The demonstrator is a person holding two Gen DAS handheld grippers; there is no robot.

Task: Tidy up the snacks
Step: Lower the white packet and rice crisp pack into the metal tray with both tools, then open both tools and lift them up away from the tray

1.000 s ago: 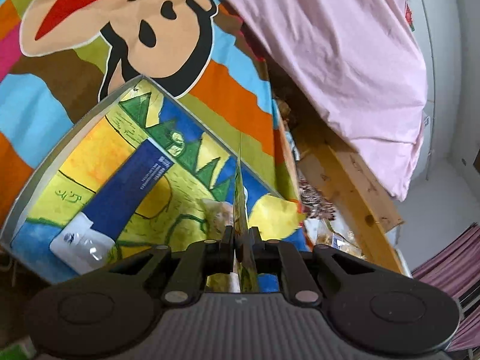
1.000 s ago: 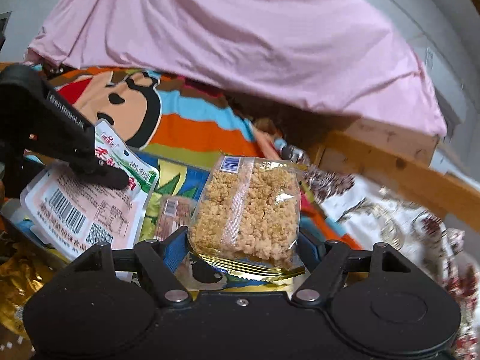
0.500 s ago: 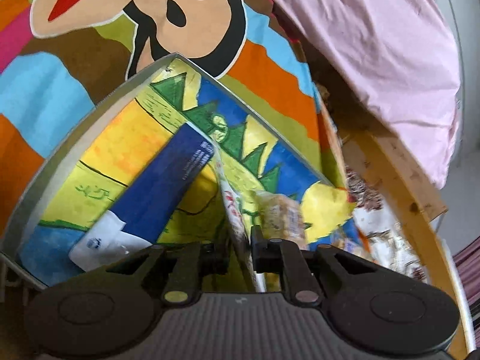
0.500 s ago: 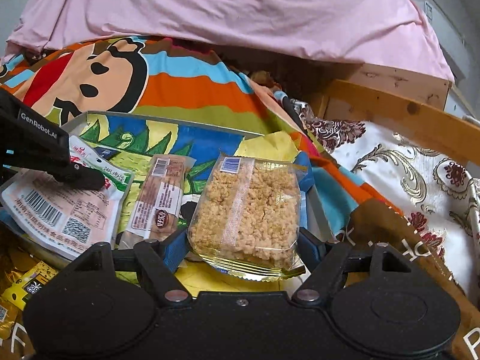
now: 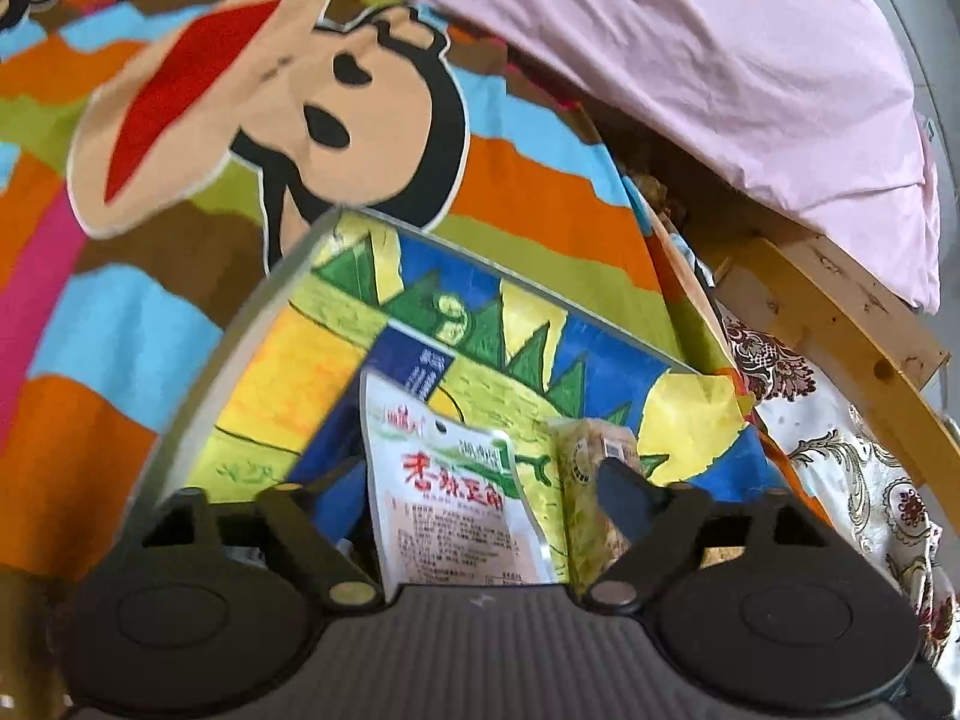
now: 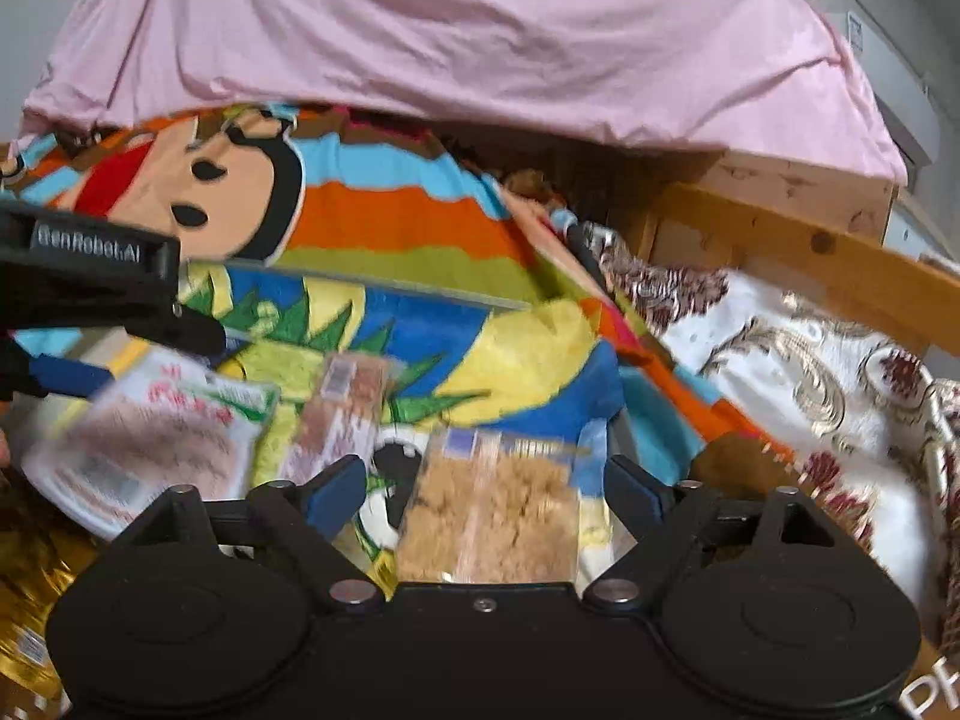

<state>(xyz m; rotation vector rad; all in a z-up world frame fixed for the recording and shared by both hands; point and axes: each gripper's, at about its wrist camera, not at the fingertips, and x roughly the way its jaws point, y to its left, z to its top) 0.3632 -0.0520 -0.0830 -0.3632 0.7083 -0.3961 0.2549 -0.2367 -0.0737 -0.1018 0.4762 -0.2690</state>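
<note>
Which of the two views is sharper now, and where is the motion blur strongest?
Left wrist view: mostly sharp; red print on the white snack packet is readable. Right wrist view: blurred by motion, worst on the same white packet at lower left and the crumbly snack bag; fisheye bending in both.

Cartoon-face striped blanket (image 5: pixel 372 120), pink sheet (image 6: pixel 456 30) behind, wooden bed frame (image 6: pixel 780 240), floral cloth (image 6: pixel 798 360) at right
</note>
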